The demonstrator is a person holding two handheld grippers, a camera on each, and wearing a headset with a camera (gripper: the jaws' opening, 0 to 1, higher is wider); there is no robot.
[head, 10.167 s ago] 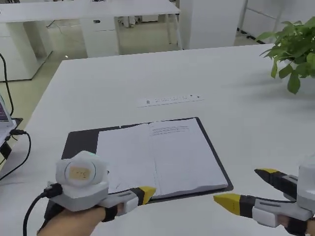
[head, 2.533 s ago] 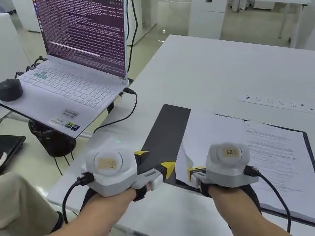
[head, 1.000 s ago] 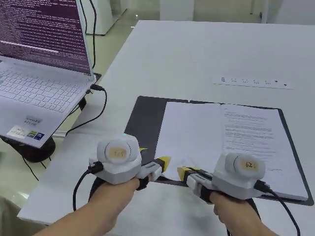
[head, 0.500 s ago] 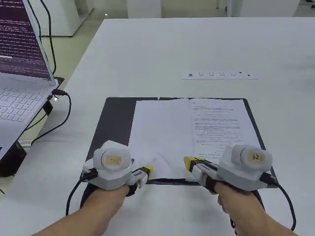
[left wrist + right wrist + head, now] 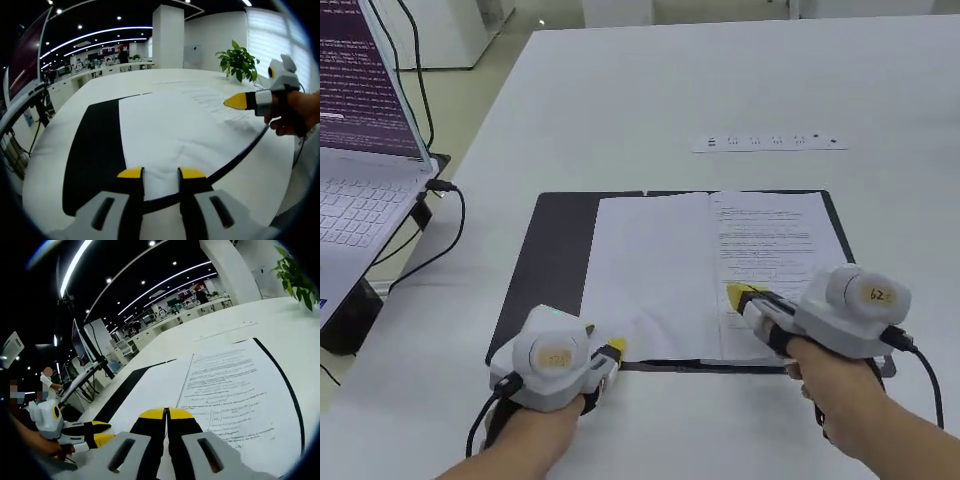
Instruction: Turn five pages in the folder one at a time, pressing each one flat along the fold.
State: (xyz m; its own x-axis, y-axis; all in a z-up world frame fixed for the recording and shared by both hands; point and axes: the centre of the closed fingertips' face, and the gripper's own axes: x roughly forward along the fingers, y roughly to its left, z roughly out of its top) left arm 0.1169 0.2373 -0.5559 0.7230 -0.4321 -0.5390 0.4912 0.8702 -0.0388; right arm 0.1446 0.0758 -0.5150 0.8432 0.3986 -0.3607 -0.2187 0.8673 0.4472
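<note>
The folder (image 5: 560, 262) lay open on the white bench (image 5: 620, 90), with a blank page (image 5: 645, 255) on the left and a printed page (image 5: 772, 235) on the right of the fold (image 5: 712, 270). The right gripper (image 5: 742, 297) had its jaws clenched tip to tip with nothing visible between them, low over the near part of the printed page just beside the fold. The left gripper (image 5: 608, 352) sat at the folder's near edge, its jaws a little apart and grasping nothing; in its own view the blank page showed through the gap.

This looked like the pressing step. The blank page had a soft ripple (image 5: 181, 150) near its lower edge, so it was not yet lying flat. To do it well, the closed right tips would be best laid shallow on the paper rather than jabbed in. They should then be drawn along the fold from the near end toward the far end in one light, even stroke, smoothing the ripple outward. The left gripper could steady the dark cover so the folder did not slide on the smooth bench. Too much downward force, or a sideways drag, would likely crease or scuff the thin sheet.
</note>
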